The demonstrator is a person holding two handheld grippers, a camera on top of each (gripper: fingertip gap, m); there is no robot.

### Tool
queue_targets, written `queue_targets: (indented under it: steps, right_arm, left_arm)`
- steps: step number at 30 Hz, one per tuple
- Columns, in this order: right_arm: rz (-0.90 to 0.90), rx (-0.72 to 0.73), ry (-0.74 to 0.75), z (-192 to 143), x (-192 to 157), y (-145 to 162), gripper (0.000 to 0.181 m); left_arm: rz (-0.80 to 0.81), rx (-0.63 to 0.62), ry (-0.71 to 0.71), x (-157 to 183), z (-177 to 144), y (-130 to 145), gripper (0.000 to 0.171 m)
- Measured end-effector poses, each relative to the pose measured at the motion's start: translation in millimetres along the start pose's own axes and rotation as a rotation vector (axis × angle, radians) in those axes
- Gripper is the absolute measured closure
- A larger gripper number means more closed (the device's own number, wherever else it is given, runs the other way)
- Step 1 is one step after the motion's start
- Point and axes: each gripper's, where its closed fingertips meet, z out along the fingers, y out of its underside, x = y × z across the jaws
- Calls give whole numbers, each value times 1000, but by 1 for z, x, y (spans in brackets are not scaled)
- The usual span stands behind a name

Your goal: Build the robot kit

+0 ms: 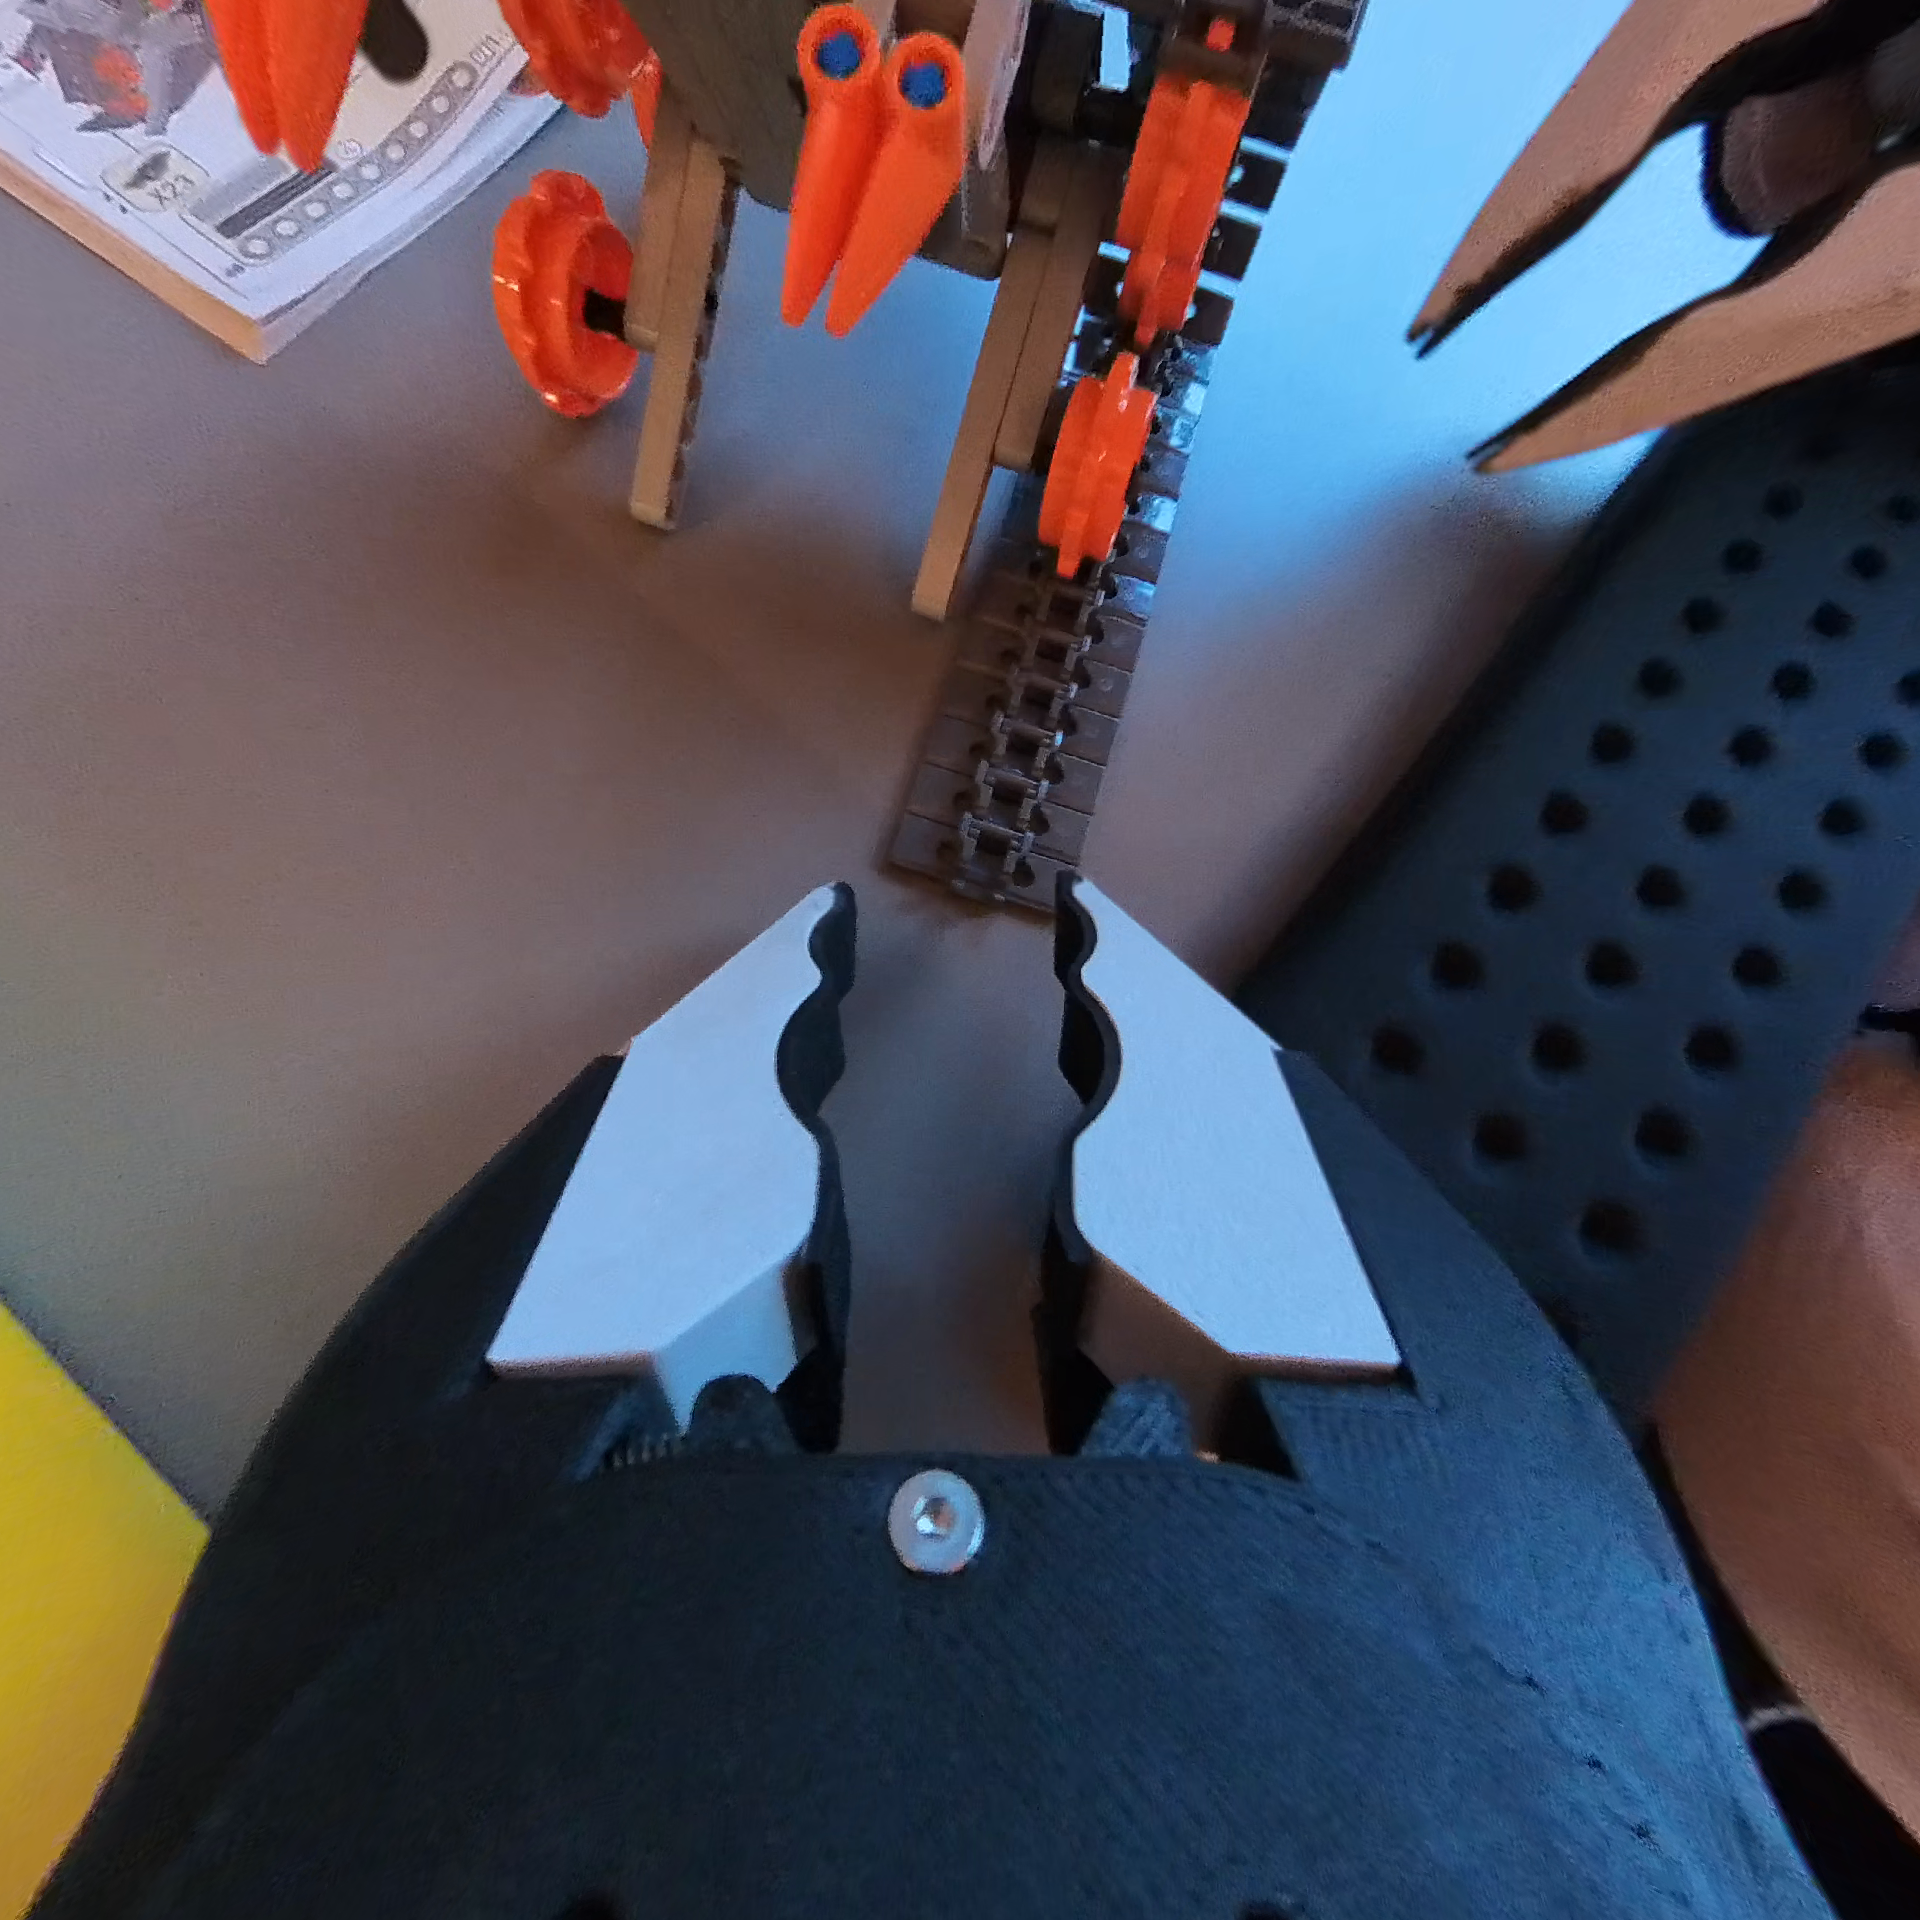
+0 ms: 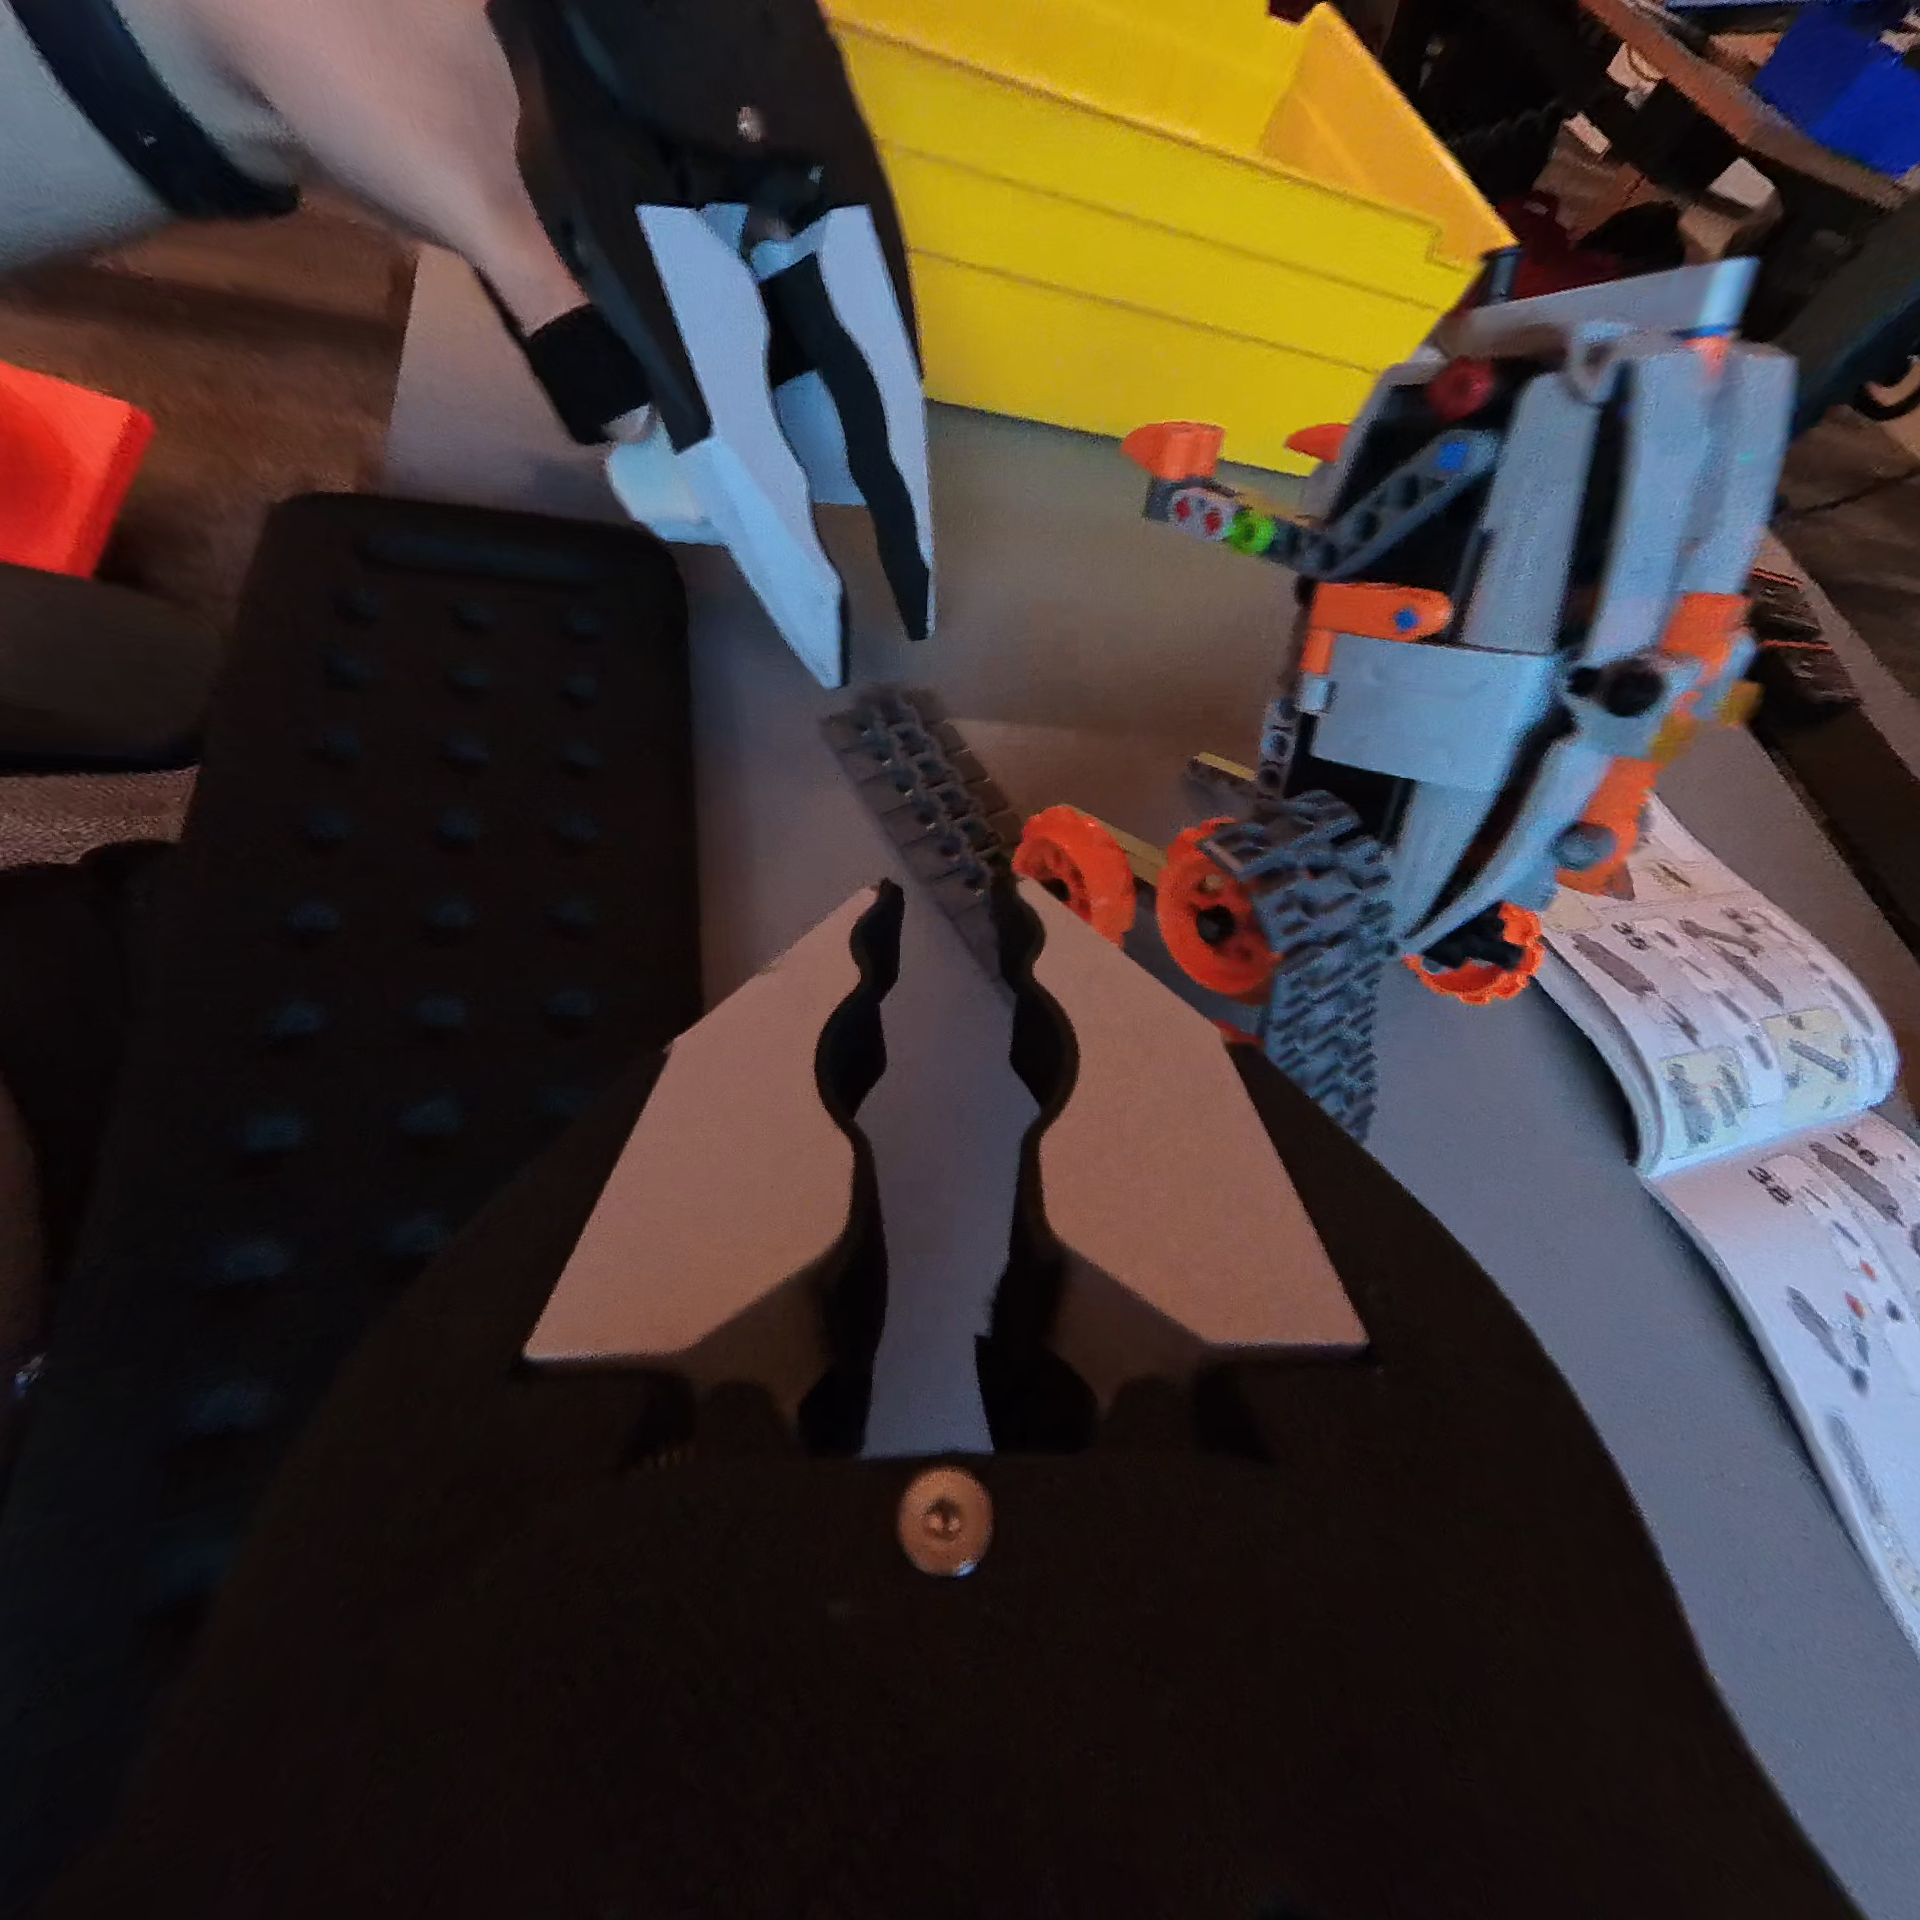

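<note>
My left gripper (image 1: pixel 954 914) looks like matt black printed plastic, finely ridged, with smooth white finger (image 1: pixel 717 1122) faces and one shiny metal screw (image 1: pixel 935 1521). The grey track (image 1: pixel 1023 748) and orange wheel (image 1: pixel 561 296) ahead are glossy plastic. The table (image 1: pixel 364 675) looks smooth and matt; the booklet (image 2: pixel 1756 1060) is paper.

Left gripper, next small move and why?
Probably ease the left gripper forward and down to straddle the free end of the grey linked plastic track: its jaws stand open and empty just short of that end, which lies flat on the grey table.
</note>
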Motion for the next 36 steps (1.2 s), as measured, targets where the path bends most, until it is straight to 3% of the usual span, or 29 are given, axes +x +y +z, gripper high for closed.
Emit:
queue_targets:
  steps: [11, 20, 27, 30, 36]
  right_arm:
    - [96, 35, -46, 0, -9, 11, 165]
    - [60, -6, -92, 14, -22, 10, 165]
    - [-116, -147, 108, 45, -7, 10, 148]
    - [-81, -171, 140, 60, -6, 6, 139]
    - [-32, -190, 235, 77, -2, -4, 142]
  left_arm:
    - [143, -67, 31, 8, 12, -6, 145]
    - [175, -112, 60, 10, 18, -5, 159]
    - [189, -135, 66, 9, 11, -17, 159]
    - [181, -139, 69, 9, 7, -24, 158]
    - [122, -115, 88, 12, 4, -35, 159]
